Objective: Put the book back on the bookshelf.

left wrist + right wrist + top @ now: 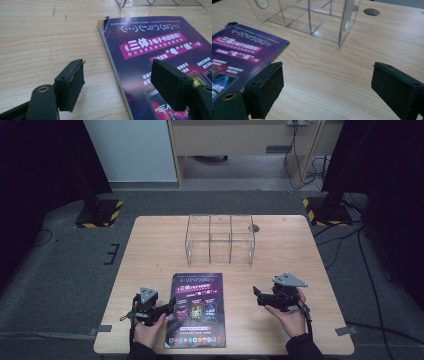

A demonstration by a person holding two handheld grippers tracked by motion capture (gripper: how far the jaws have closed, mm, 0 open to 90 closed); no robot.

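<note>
A purple book lies flat on the wooden table, near the front edge. My left gripper sits at the book's left side. In the left gripper view the book runs under the right-hand jaw while the other jaw is over bare wood; my left gripper is open, its pads touching nothing. My right gripper is held above the table to the right of the book. In the right gripper view my right gripper is wide open and empty, with the book off to its left.
A clear acrylic organizer with three compartments stands at the back middle of the table; it also shows ahead as the organizer in the right gripper view. A round cable hole lies beside it. Black stands flank the table.
</note>
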